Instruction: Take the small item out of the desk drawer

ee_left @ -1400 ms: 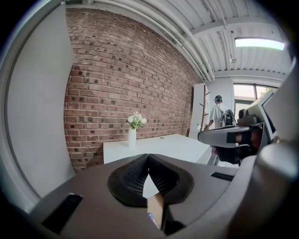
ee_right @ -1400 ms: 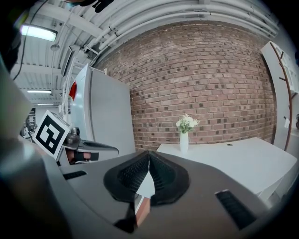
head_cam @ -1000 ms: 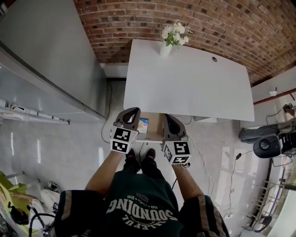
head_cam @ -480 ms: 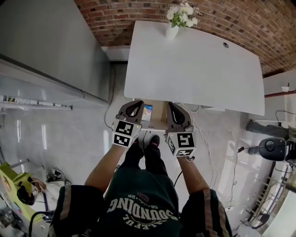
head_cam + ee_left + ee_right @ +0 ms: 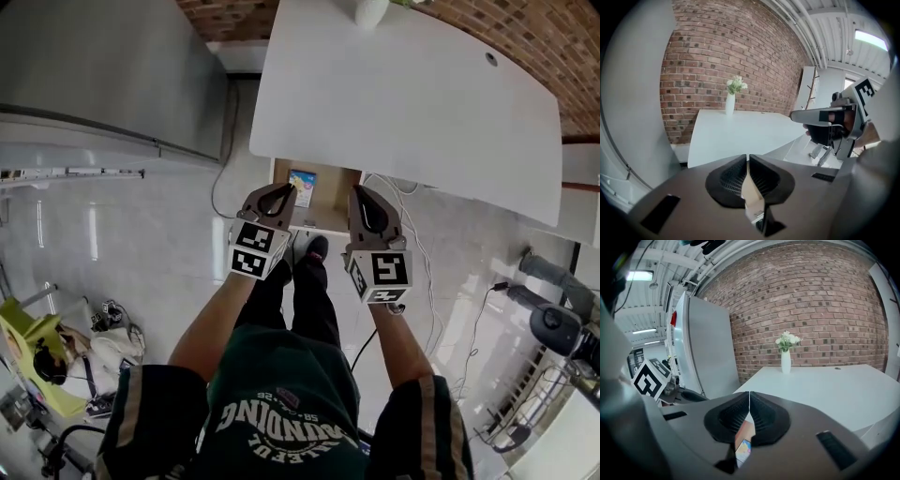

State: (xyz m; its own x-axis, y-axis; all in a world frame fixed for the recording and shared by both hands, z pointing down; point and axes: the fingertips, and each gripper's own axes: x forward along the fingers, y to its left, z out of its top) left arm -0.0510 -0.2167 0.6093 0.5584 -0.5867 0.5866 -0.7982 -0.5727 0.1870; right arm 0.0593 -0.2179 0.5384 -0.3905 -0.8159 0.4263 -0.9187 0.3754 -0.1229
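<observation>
The white desk [image 5: 403, 84] has its drawer [image 5: 333, 206] pulled out under the front edge, showing a wooden bottom. A small colourful item [image 5: 302, 183] lies at the drawer's left side. My left gripper [image 5: 284, 190] hovers over the drawer's front left corner, shut and empty, just near of the item. My right gripper [image 5: 360, 194] hangs at the drawer's front right, also shut with nothing held. In the left gripper view the jaws [image 5: 748, 161] meet above the drawer wood. In the right gripper view the jaws [image 5: 749, 401] touch, and the item [image 5: 743, 447] shows below them.
A white vase of flowers [image 5: 730, 101] stands at the desk's far edge by the brick wall. A tall grey cabinet [image 5: 103, 66] is to the left. Cables [image 5: 422, 272] trail on the tiled floor at the right. The person's legs and shoes [image 5: 314, 251] stand just before the drawer.
The desk has slid up in the head view and more of the open drawer shows. Both grippers have kept shut and stayed side by side at the drawer front.
</observation>
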